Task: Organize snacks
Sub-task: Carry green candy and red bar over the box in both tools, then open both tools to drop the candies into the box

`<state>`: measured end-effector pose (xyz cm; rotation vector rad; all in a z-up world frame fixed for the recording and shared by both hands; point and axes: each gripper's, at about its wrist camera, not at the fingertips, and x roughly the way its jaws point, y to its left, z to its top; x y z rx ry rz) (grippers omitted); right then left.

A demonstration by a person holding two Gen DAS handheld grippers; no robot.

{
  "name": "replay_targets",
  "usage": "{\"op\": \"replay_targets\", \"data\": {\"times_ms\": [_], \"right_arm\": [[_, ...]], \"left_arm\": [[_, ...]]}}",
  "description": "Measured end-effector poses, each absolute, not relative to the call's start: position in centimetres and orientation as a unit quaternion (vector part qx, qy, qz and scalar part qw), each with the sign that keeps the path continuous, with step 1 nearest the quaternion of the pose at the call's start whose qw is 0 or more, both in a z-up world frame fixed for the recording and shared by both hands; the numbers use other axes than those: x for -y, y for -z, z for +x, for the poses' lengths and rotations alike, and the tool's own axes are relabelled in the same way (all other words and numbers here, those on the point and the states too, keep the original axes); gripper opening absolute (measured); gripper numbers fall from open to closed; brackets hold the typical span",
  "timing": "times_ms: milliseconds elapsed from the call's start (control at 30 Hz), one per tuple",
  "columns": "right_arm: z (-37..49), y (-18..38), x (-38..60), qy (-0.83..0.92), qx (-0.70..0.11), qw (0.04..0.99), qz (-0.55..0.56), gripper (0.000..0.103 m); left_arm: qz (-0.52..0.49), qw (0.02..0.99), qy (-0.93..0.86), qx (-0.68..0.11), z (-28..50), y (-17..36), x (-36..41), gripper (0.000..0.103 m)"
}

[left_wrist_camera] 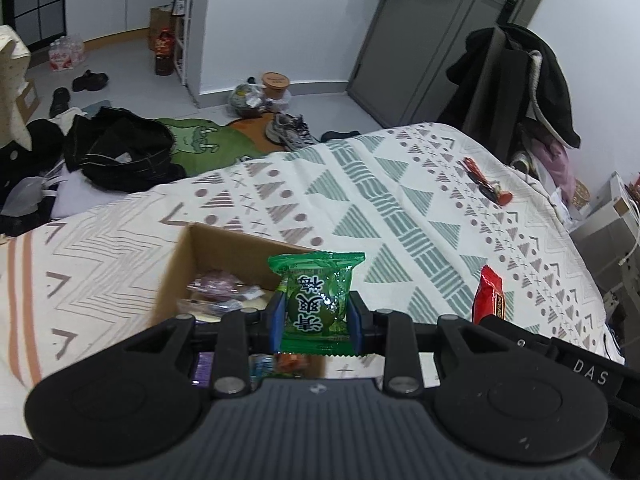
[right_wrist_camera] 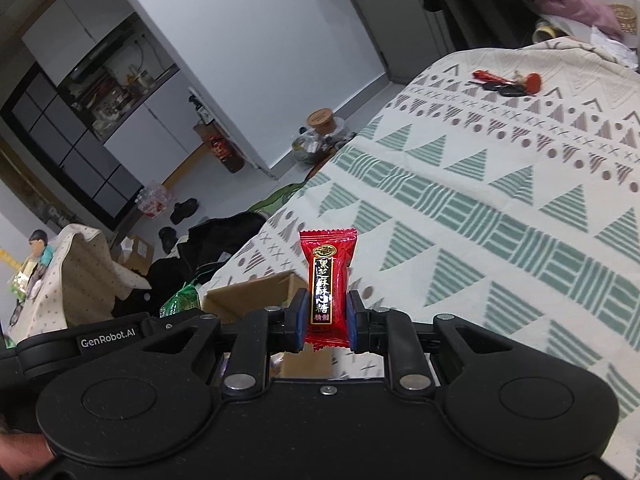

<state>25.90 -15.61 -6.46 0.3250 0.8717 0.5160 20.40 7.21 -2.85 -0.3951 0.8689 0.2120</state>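
Both held above open brown cardboard box (left_wrist_camera: pixel 224 256), lower centre: left tool (left_wrist_camera: pixel 316 316) clamped on green sweet packet (left_wrist_camera: pixel 318 300), right tool (right_wrist_camera: pixel 327 318) on red candy wrapper (right_wrist_camera: pixel 326 280); slippery film, risk of landing on patterned bed (left_wrist_camera: pixel 400 200).

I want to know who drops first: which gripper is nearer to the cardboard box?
Left. The left gripper hangs at the cardboard box; the right gripper sits right of it.

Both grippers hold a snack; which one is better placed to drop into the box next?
Left. Its gripper holds the green snack right over the cardboard box; the right gripper sits beside it.
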Motion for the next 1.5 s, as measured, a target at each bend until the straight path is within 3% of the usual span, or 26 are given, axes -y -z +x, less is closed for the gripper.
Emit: {"op": "replay_targets", "data": {"times_ms": [567, 833, 1000, 1067, 1200, 1433, 1500], "right_arm": [[24.9, 7.2, 9.5, -0.273, -0.433, 0.850, 0.127, 0.019], [25.3, 7.4, 7.2, -0.275, -0.441, 0.846, 0.117, 0.019], [25.3, 7.5, 5.5, -0.283, -0.450, 0.840, 0.111, 0.020], [25.2, 7.6, 4.8, -0.287, -0.457, 0.835, 0.105, 0.025], [24.9, 7.7, 4.2, -0.286, -0.459, 0.836, 0.097, 0.044], [24.7, 7.3, 4.8, -0.262, -0.457, 0.845, 0.092, 0.066], [24.6, 7.2, 5.1, -0.255, -0.455, 0.848, 0.090, 0.068]], "left_arm": [[-0.228, 0.870, -0.128, -0.417, 18.9, 4.4, -13.1, 0.031], [-0.248, 0.866, -0.147, -0.408, 19.6, 4.6, -15.3, 0.039], [-0.238, 0.863, -0.156, -0.418, 19.7, 4.8, -16.3, 0.052], [-0.233, 0.861, -0.159, -0.423, 19.8, 4.9, -16.6, 0.054], [-0.230, 0.857, -0.169, -0.429, 19.5, 5.1, -17.1, 0.071], [-0.224, 0.855, -0.173, -0.435, 19.2, 5.1, -17.1, 0.076], [-0.225, 0.855, -0.170, -0.435, 19.1, 5.0, -17.0, 0.078]]}}
